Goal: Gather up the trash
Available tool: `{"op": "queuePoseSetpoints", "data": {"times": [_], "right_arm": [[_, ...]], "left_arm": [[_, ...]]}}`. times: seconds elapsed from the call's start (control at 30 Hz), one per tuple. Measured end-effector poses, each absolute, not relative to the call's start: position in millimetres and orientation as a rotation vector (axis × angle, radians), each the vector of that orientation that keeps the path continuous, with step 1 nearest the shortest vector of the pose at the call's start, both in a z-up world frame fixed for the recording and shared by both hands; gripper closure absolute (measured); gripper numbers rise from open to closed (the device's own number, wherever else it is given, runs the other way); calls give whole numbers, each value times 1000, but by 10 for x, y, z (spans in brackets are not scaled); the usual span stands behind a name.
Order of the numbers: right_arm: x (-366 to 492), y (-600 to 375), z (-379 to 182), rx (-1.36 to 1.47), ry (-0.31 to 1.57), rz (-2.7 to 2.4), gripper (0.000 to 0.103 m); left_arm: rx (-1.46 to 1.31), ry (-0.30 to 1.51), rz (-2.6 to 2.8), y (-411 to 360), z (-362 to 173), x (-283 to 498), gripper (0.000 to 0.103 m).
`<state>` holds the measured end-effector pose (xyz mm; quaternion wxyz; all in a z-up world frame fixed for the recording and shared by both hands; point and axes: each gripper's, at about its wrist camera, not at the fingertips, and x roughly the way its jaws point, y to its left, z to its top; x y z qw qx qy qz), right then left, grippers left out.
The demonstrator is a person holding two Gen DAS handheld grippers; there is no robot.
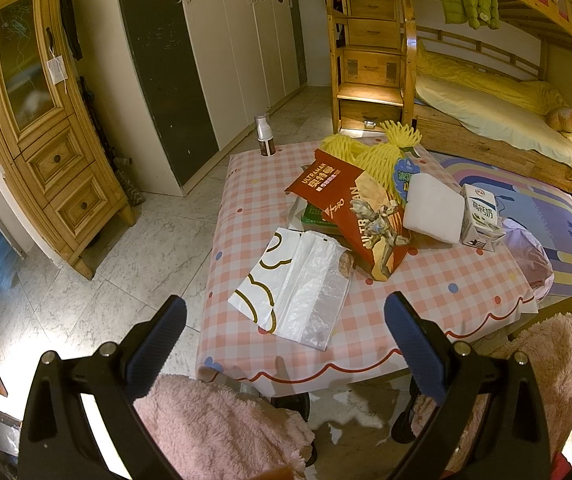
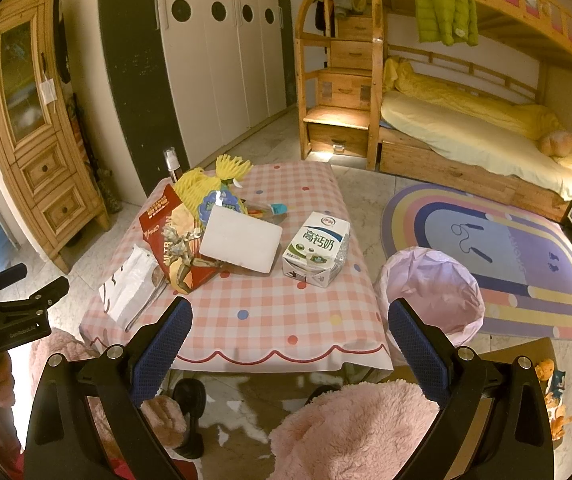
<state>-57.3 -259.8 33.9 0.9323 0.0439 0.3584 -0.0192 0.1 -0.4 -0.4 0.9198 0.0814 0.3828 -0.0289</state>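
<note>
Nothing was binned: trash [image 1: 369, 208] covered the table [image 1: 445, 280], bin [image 2: 431, 292] empty (seemingly), both grippers [image 1: 286, 340] [image 2: 289, 340] spread, holding nothing

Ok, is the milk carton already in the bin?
No, the milk carton stands on the checked table, while the pink-lined bin sits on the floor beside it.

The left gripper [image 1: 286, 328] hangs with its blue-padded jaws spread wide and empty at the bottom of the frame, above pink fleece-covered knees [image 1: 222, 424]. At centre stands a pink checked table [image 1: 425, 284] bearing a white plastic bag [image 1: 293, 288], a red Ultraman snack bag [image 1: 365, 216], yellow foam netting [image 1: 377, 156], a white foam block [image 1: 431, 208], a milk carton [image 1: 479, 216] and, at its far corner, a spray bottle [image 1: 265, 136]. A pink-lined bin [image 1: 533, 260] sits at the table's right edge.
</note>
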Motion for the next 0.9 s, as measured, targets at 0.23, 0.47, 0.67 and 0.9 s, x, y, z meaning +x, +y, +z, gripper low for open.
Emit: {"op": "queuePoseSetpoints", "data": {"times": [0.23, 0.47, 0.67, 0.9], "right_arm": [[-571, -2590, 347, 89, 733, -39, 6], [-551, -2589, 339, 88, 733, -41, 6], [-485, -2589, 289, 91, 750, -45, 6], [-269, -2695, 122, 75, 753, -59, 6]], "left_arm": [[168, 787, -59, -5, -4, 2, 7], [168, 787, -59, -5, -4, 2, 7], [166, 797, -57, 15, -42, 42, 7], [169, 810, -45, 4, -138, 197, 7]]}}
